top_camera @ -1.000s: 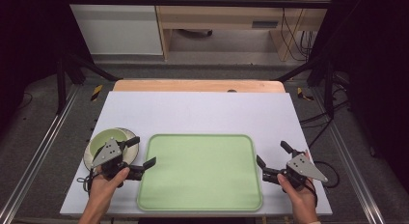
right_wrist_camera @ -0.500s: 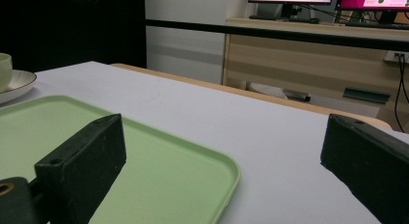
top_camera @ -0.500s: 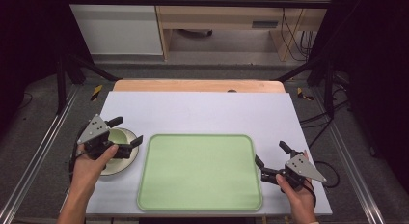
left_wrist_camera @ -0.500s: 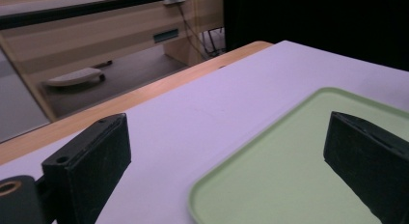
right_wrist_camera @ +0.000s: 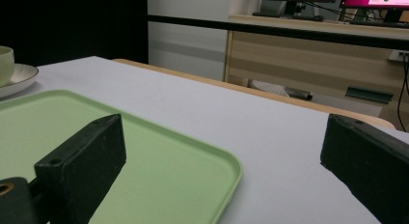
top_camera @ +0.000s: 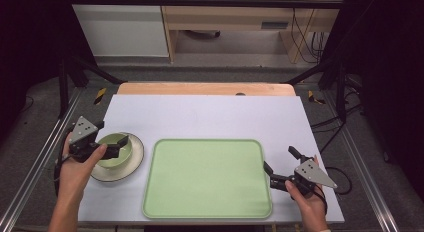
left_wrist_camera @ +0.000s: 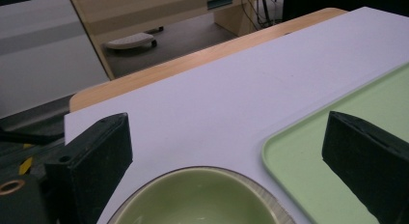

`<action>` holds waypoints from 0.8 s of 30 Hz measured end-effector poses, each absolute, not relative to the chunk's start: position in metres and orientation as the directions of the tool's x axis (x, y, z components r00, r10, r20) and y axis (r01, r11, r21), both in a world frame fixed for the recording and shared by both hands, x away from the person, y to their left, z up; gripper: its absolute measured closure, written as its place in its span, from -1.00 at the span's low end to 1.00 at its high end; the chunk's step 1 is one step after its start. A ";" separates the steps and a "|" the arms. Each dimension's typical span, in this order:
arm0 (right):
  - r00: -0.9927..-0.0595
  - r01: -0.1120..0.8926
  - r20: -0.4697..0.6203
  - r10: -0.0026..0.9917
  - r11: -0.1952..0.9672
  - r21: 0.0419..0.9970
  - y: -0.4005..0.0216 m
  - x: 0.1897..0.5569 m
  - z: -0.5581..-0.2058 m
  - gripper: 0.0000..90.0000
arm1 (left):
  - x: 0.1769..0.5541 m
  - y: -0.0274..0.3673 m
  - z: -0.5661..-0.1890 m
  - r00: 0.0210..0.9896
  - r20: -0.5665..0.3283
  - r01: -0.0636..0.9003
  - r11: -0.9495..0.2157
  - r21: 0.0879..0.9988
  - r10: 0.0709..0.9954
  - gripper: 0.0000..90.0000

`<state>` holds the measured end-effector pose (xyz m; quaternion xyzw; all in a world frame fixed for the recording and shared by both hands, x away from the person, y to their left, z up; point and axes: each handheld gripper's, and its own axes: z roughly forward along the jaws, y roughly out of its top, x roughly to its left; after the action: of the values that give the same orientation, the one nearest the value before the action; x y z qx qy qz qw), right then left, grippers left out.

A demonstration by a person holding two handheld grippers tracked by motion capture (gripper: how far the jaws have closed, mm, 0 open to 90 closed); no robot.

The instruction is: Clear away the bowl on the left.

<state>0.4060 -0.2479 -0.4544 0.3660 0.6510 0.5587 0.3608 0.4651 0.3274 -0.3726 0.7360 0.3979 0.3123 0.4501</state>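
A light green tray (top_camera: 207, 177) lies empty in the middle of the white table. Left of it a green bowl (top_camera: 116, 148) sits on a white saucer (top_camera: 132, 162). My left gripper (top_camera: 107, 139) hovers over the bowl's left side, open, its jaws spread to either side of the bowl (left_wrist_camera: 202, 200) in the left gripper view. My right gripper (top_camera: 281, 162) is open just off the tray's right edge near the front corner, low over the table. The right gripper view looks across the tray (right_wrist_camera: 144, 151) toward the bowl (right_wrist_camera: 6, 57) and saucer (right_wrist_camera: 19, 77).
The white tabletop (top_camera: 210, 114) has bare room behind the tray. A wooden strip (top_camera: 205, 88) runs along its far edge. Metal rails (top_camera: 37, 162) flank the table, and cables (top_camera: 330, 124) trail on the floor at the right.
My left gripper has lifted from the front left, swung back and settled over the bowl's left side. The right gripper has barely shifted.
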 end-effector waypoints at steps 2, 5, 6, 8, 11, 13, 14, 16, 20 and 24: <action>-0.475 0.073 -0.076 0.877 0.126 0.989 -0.247 0.406 -0.455 -0.95 | 0.465 0.333 -0.373 0.473 0.103 0.313 -0.276 0.909 0.875 -0.92; -0.475 0.076 -0.079 0.876 0.131 0.989 -0.246 0.406 -0.455 -0.95 | 0.464 0.342 -0.375 0.439 0.108 0.329 -0.272 0.904 0.892 -0.91; -0.476 0.074 -0.082 0.876 0.133 0.988 -0.246 0.406 -0.455 -0.95 | 0.464 0.345 -0.377 0.430 0.107 0.338 -0.270 0.901 0.897 -0.91; -0.480 0.074 -0.086 0.873 0.138 0.988 -0.245 0.406 -0.456 -0.95 | 0.466 0.351 -0.382 0.415 0.111 0.360 -0.274 0.892 0.903 -0.91; -0.480 0.075 -0.089 0.873 0.142 0.987 -0.244 0.406 -0.455 -0.95 | 0.467 0.355 -0.387 0.406 0.109 0.378 -0.276 0.884 0.907 -0.91; -0.480 0.076 -0.091 0.873 0.145 0.987 -0.244 0.406 -0.456 -0.95 | 0.468 0.358 -0.391 0.398 0.100 0.389 -0.267 0.882 0.912 -0.91; -0.481 0.077 -0.090 0.872 0.145 0.986 -0.244 0.406 -0.456 -0.95 | 0.468 0.360 -0.393 0.396 0.091 0.399 -0.260 0.879 0.914 -0.91; -0.483 0.072 -0.087 0.871 0.138 0.988 -0.244 0.406 -0.455 -0.95 | 0.468 0.362 -0.395 0.389 0.086 0.412 -0.256 0.875 0.917 -0.91; -0.482 0.076 -0.091 0.871 0.145 0.986 -0.244 0.406 -0.456 -0.94 | 0.469 0.366 -0.398 0.375 0.064 0.453 -0.243 0.858 0.925 -0.91; -0.487 0.075 -0.079 0.870 0.131 0.988 -0.244 0.406 -0.455 -0.94 | 0.471 0.367 -0.401 0.344 0.043 0.500 -0.222 0.837 0.938 -0.89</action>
<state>0.4059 -0.2439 -0.4552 0.3575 0.6609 0.5536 0.3590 0.4709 0.3668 -0.4014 0.7264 0.4950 0.2884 0.3797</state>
